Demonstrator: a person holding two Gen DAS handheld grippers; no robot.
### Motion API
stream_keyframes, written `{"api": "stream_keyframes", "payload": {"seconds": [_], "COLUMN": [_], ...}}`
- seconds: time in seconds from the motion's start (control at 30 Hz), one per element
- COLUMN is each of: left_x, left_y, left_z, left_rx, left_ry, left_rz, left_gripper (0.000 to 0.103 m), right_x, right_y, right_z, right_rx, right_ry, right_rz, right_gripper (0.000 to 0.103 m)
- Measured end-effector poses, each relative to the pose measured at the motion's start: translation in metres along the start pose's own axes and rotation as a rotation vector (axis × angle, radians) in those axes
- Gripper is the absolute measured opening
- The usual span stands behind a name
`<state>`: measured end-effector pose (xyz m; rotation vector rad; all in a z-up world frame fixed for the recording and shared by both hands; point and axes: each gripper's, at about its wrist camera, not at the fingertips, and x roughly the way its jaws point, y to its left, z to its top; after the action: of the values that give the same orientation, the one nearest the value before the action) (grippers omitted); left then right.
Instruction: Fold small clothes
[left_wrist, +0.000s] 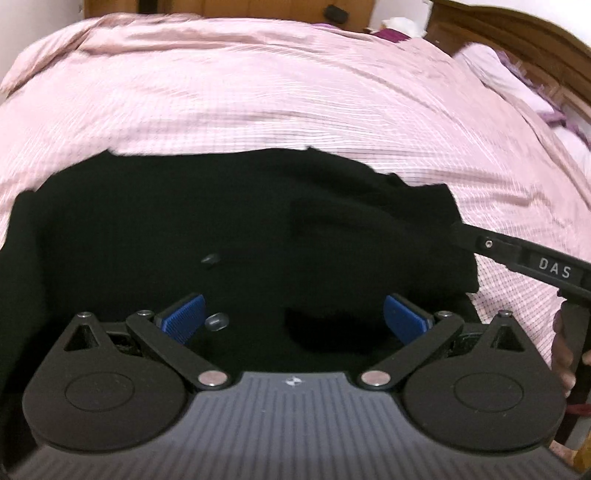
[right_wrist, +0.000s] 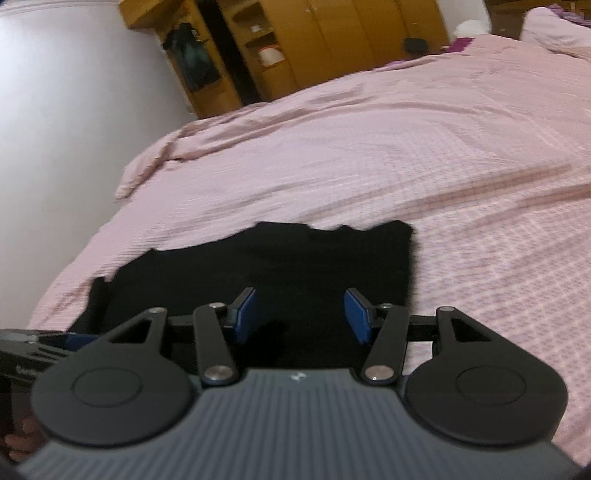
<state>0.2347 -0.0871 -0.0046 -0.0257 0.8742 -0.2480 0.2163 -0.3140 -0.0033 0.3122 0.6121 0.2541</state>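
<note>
So the black garment (left_wrist: 236, 229) lies flat on the pink bedspread (left_wrist: 258, 92), close to the bed's near edge. Left gripper (left_wrist: 295, 314) hovers over it, jaws wide, nothing in them. Right gripper (right_wrist: 300, 314) is spread apart and empty too. Only the right view catches the wooden cupboard (right_wrist: 295, 48); only the left shows the pillow (left_wrist: 495, 70).

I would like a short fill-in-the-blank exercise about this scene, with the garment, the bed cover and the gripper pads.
1. The dark garment lying flat on the bed is ____ in colour.
2. It rests on a checked bed cover whose colour is ____.
3. The ribbed pads on the fingers of the right gripper are ____ in colour.
4. Between the pads of the left gripper, which stand apart, ____ is clamped.

Missing words: black; pink; blue; nothing
</note>
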Motion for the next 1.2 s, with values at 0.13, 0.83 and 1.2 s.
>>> {"api": "stream_keyframes", "payload": {"seconds": [0.13, 0.83, 1.2], "left_x": [0.014, 0.034, 0.028], "left_y": [-0.033, 0.025, 0.048], "left_z": [0.003, 0.013, 0.011], "left_rx": [0.078, 0.005, -0.100], "left_ry": [-0.030, -0.164, -0.135], "left_rz": [0.030, 0.312, 0.158], "left_gripper": [0.103, 0.089, 0.091], "right_x": [-0.004, 0.002, 0.001], "right_y": [-0.015, -0.021, -0.026], "right_z": [-0.006, -0.045, -0.027], "right_rx": [0.015, 0.095, 0.045], "right_ry": [-0.006, -0.014, -0.032], "right_rz": [-0.090, -0.146, -0.156], "right_gripper": [0.056, 0.056, 0.056]}}
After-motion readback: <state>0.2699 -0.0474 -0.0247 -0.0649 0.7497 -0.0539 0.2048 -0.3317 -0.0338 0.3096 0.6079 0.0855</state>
